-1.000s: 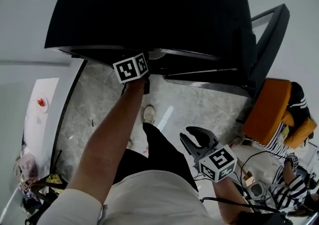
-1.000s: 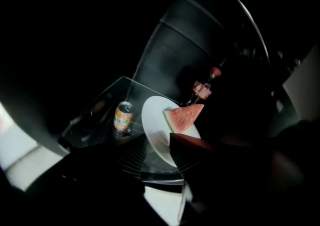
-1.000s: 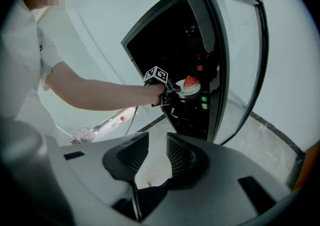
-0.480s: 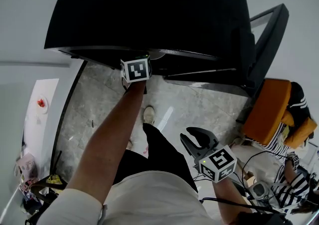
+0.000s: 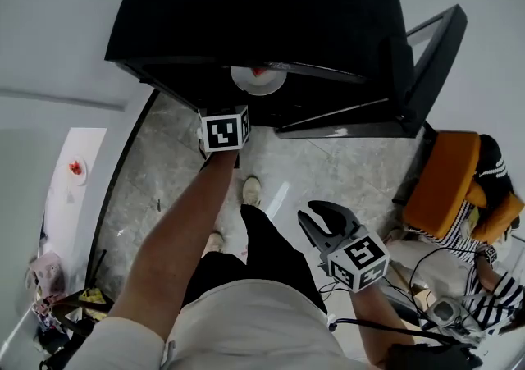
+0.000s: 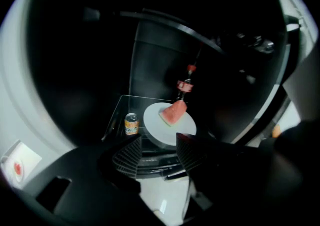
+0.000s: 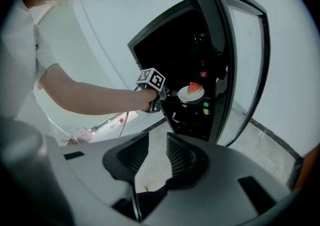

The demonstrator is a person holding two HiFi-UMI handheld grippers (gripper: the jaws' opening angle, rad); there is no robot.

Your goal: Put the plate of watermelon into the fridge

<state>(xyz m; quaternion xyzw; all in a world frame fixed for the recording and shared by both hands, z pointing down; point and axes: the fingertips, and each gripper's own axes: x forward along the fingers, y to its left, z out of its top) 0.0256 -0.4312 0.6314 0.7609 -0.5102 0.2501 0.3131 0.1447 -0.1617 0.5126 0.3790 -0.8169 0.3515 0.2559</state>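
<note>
The white plate (image 6: 167, 129) with a watermelon slice (image 6: 173, 113) rests on a glass shelf inside the dark fridge (image 5: 262, 15), next to an orange drink can (image 6: 131, 124). My left gripper (image 6: 158, 142) is open just in front of the plate's near rim, with nothing between its pads. From the head view, the plate (image 5: 257, 79) shows at the fridge's opening, and the left gripper (image 5: 224, 126) hangs a little in front of it. My right gripper (image 5: 321, 225) is held low by my hip, slightly open with nothing in it. In the right gripper view the plate (image 7: 190, 94) sits beyond the left gripper (image 7: 160, 98).
The fridge door (image 5: 426, 65) stands swung open to the right. An orange chair (image 5: 443, 180) and a seated person in stripes (image 5: 484, 278) are at the right. At the far left, a white counter (image 5: 61, 212) carries a small dish with something red (image 5: 75, 170).
My left gripper has let go of the plate and drawn back out of the fridge. The plate now shows on the shelf. The right gripper has hardly moved.
</note>
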